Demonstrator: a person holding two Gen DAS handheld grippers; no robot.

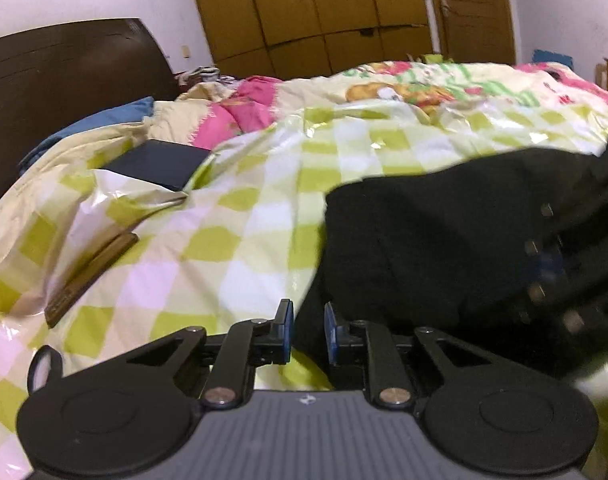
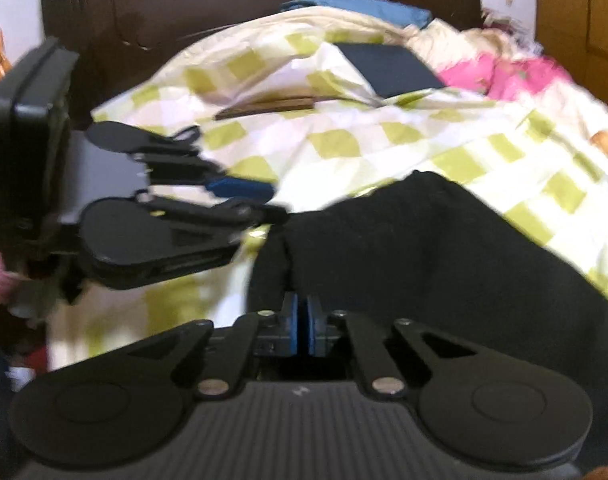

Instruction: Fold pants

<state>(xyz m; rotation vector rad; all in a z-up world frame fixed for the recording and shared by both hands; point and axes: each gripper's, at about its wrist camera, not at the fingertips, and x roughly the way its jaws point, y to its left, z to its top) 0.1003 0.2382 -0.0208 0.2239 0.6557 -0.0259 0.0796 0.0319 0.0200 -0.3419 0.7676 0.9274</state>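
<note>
Black pants [image 1: 444, 240] lie bunched on a green-and-white checked bedspread [image 1: 224, 220]. In the left wrist view my left gripper [image 1: 307, 328] sits at their left edge, and black cloth fills the gap between its blue pads. At the right edge of that view my right gripper [image 1: 544, 260] is a blur over the pants. In the right wrist view my right gripper [image 2: 303, 328] has its blue pads almost together, pinching the near edge of the pants [image 2: 444, 260]. My left gripper [image 2: 264, 202] reaches in from the left to the pants' left corner.
A dark navy flat object [image 1: 160, 164] and a thin brown strip [image 1: 92, 276] lie on the bedspread to the left. A dark headboard [image 1: 44, 92], a blue pillow [image 1: 96, 124] and pink bedding [image 1: 240, 108] lie beyond. A wooden wardrobe [image 1: 344, 12] stands behind the bed.
</note>
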